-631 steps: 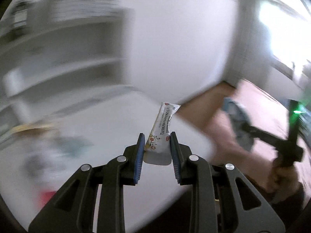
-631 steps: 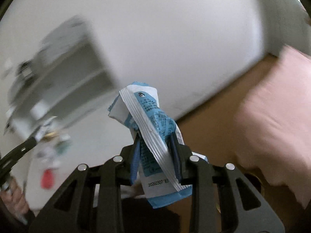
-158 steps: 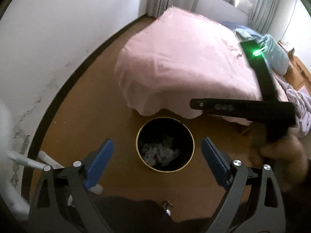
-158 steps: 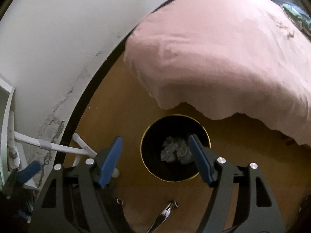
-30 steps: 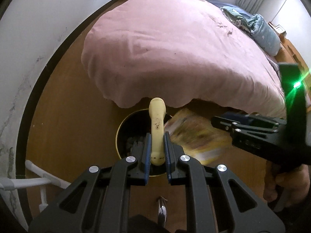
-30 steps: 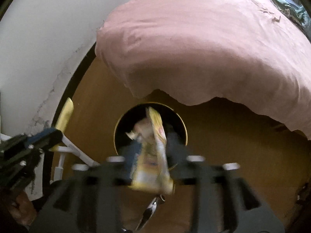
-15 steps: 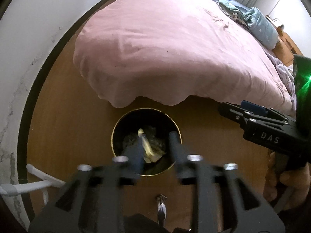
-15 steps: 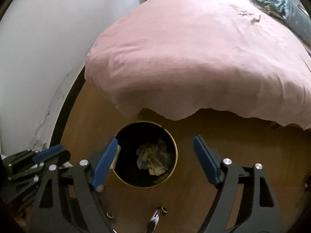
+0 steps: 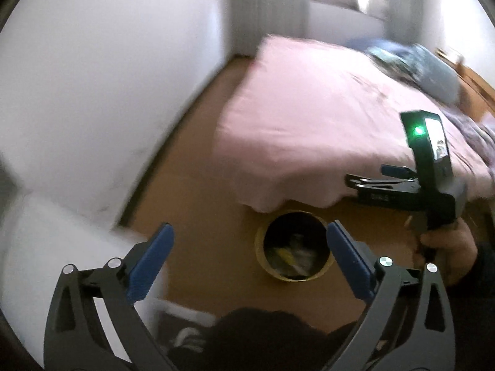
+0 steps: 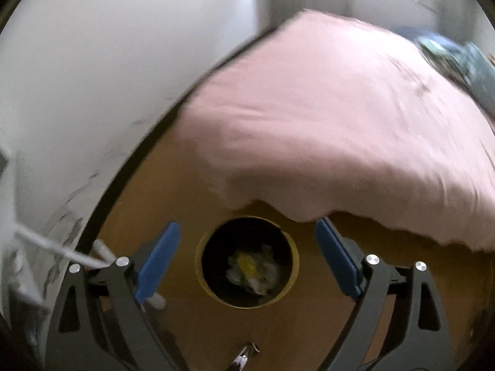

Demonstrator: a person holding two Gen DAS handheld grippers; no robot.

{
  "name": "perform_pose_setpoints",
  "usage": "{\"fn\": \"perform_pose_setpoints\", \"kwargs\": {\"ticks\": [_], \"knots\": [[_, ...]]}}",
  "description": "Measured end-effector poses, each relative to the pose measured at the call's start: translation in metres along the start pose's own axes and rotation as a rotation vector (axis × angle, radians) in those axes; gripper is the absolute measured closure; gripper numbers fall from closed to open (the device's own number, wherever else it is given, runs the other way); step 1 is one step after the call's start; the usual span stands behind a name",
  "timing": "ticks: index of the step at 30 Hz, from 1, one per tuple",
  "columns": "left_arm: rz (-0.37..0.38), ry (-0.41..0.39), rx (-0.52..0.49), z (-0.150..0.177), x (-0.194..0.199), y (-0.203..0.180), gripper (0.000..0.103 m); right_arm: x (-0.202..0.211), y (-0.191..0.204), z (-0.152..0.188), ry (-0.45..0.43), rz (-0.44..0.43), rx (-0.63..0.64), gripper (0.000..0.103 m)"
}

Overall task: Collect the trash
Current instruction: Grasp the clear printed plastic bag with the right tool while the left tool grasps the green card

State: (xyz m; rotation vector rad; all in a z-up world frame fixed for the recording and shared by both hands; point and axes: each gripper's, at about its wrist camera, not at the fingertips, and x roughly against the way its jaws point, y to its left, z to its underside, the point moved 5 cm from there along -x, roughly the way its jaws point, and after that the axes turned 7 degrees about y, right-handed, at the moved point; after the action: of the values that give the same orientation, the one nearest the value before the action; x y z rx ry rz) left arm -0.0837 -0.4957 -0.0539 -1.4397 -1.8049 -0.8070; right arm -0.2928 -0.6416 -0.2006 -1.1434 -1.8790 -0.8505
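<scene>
Both views are motion-blurred, so we can't identify the trash point(image 10: 249, 267) in the round black bin point(image 10: 295, 256) beyond crumpled pale and yellow scraps; the bin's far rim sits just under the pink bedspread point(image 10: 324, 136) overhang. We see the left gripper point(image 9: 249, 255) and right gripper point(image 10: 247, 255) with jaws spread wide, holding nothing. Bare wooden floor point(image 9: 198, 185) runs between bed and wall.
</scene>
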Motion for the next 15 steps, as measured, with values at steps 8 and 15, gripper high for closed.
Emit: {"fn": "perform_pose_setpoints", "kwargs": {"ticks": [8,15], "knots": [[-0.267,-0.004,0.391,0.115,0.111,0.167,0.007,0.064,0.237,0.016,-0.049,-0.302,0.469,0.016],[-0.509,0.046,0.651,0.250,0.191,0.261,0.007,0.106,0.434,0.097,0.035,-0.601,0.872,0.016]]}}
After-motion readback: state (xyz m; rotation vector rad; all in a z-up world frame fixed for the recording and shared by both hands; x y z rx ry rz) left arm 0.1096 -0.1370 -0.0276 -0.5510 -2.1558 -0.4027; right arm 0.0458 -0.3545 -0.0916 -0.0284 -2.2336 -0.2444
